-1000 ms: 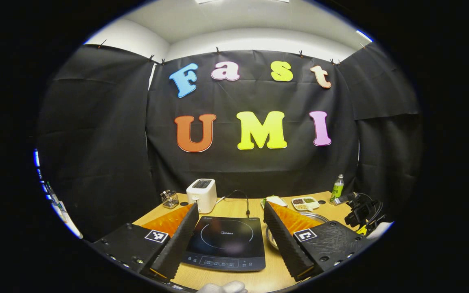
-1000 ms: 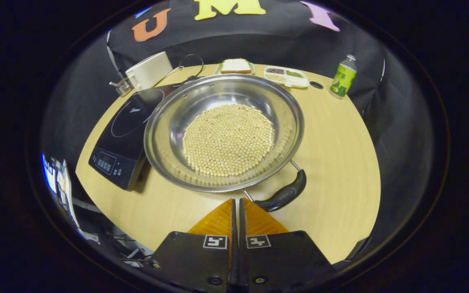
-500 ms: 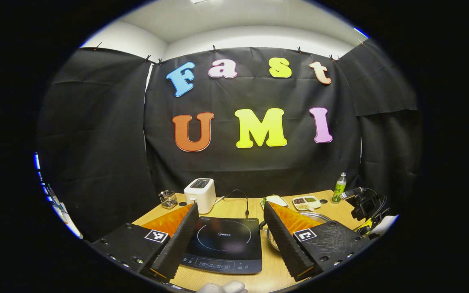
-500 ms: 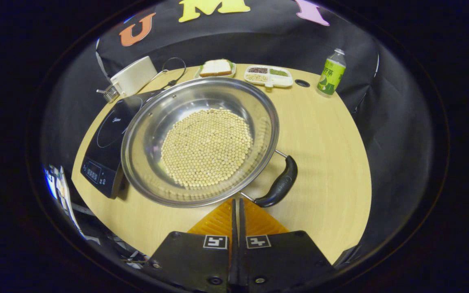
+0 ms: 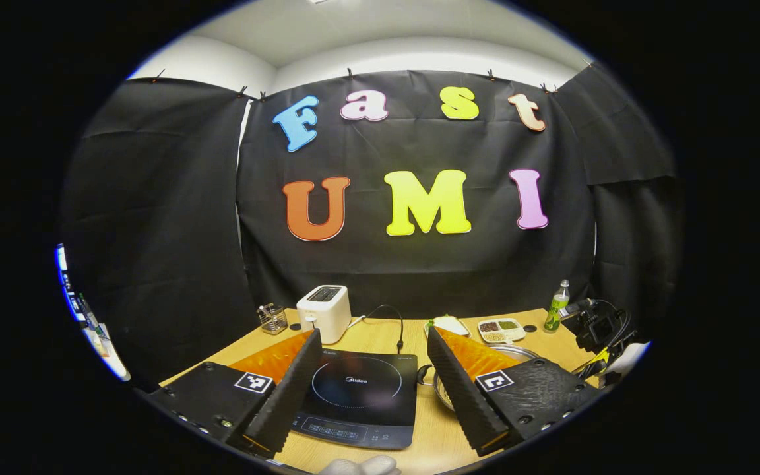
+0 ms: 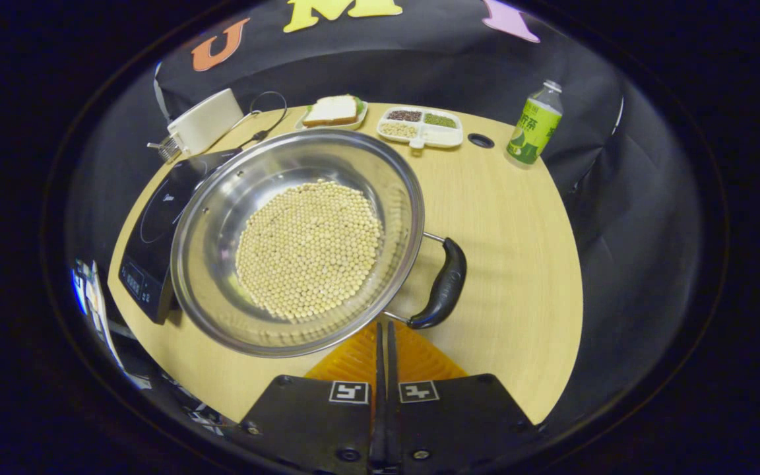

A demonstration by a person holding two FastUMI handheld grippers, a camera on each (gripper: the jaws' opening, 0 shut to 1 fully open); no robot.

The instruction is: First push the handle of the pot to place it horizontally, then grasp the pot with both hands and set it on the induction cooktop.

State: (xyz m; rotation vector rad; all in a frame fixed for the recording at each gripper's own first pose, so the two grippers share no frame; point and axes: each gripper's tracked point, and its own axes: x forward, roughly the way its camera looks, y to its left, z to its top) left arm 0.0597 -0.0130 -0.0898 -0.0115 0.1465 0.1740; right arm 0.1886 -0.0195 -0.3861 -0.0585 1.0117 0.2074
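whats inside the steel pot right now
The pot holds a round bed of small pale beans across its bottom, with bare shiny wall around them. The beans hide the pot's floor, so anything beneath them cannot be seen.

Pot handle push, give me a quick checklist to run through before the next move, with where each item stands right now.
1. Right gripper jaws closed for pushing: ok, nothing held between them.
2. Gripper tip near the black curved pot handle: ok, its lower end lies just beyond the tip; contact cannot tell.
3. Shiny steel pot of pale round beans flat on the wooden table: cannot tell, its left rim overlaps the black induction cooktop.
4. Cooktop surface free: ok.
5. Left gripper open, ready to grasp: ok.
6. Green bottle clear of the pot: ok.
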